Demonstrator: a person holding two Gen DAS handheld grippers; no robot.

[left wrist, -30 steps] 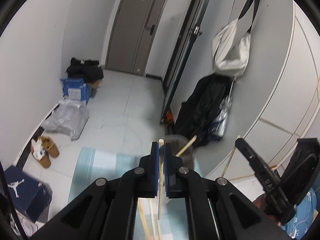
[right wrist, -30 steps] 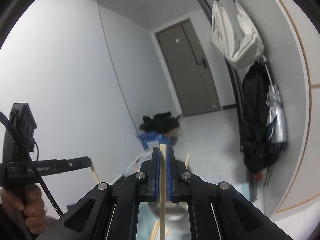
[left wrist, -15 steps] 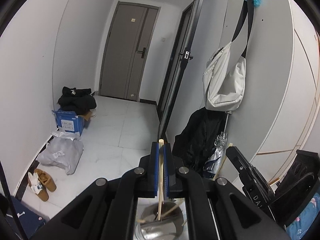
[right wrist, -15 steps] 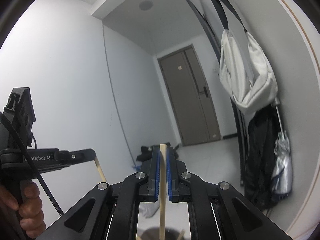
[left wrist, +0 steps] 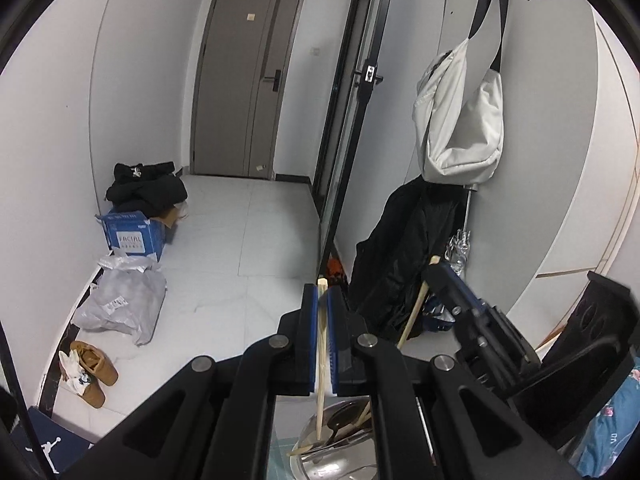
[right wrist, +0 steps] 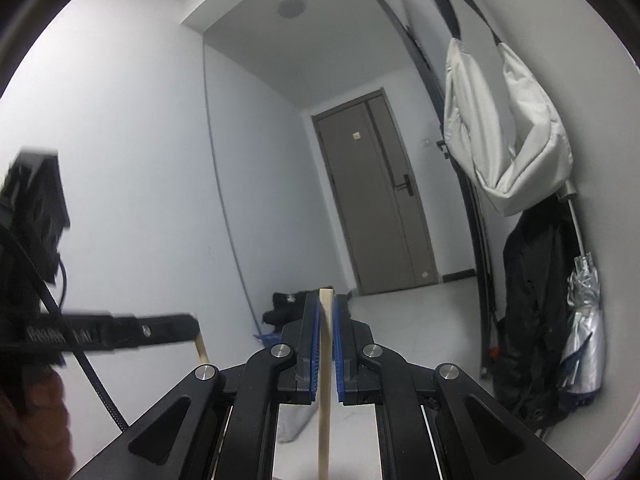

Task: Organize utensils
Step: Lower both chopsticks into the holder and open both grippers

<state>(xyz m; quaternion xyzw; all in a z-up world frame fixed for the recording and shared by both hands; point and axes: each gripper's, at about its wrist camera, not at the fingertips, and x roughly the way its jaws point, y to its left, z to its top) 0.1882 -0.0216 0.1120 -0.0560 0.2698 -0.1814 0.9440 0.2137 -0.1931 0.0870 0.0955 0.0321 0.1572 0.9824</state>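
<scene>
My left gripper [left wrist: 322, 292] is shut on a pale wooden chopstick [left wrist: 321, 364], clamped upright between the blue pads. The stick's lower end hangs over a shiny metal container [left wrist: 320, 462] at the bottom edge, which holds a dark spoon and more wooden sticks. My right gripper [right wrist: 326, 300] is shut on a second chopstick [right wrist: 325, 400], also upright. Each gripper shows in the other's view. The right gripper [left wrist: 438, 270] and its stick [left wrist: 416, 312] are close on the right, the left gripper [right wrist: 192, 322] and its stick [right wrist: 202, 350] on the left. A hand [right wrist: 36, 420] grips the left handle.
A hallway lies ahead with a brown door [left wrist: 244, 92] and a white tiled floor [left wrist: 248, 240]. On the right wall hang a white bag [left wrist: 460, 120], a black coat [left wrist: 404, 256] and a folded umbrella [right wrist: 582, 332]. A blue box [left wrist: 134, 236], a plastic bag [left wrist: 120, 304] and shoes [left wrist: 90, 372] line the left wall.
Both grippers have lifted with their chopsticks. The metal container dropped to the bottom edge of the left view and left the right view. The right gripper came closer to the left one.
</scene>
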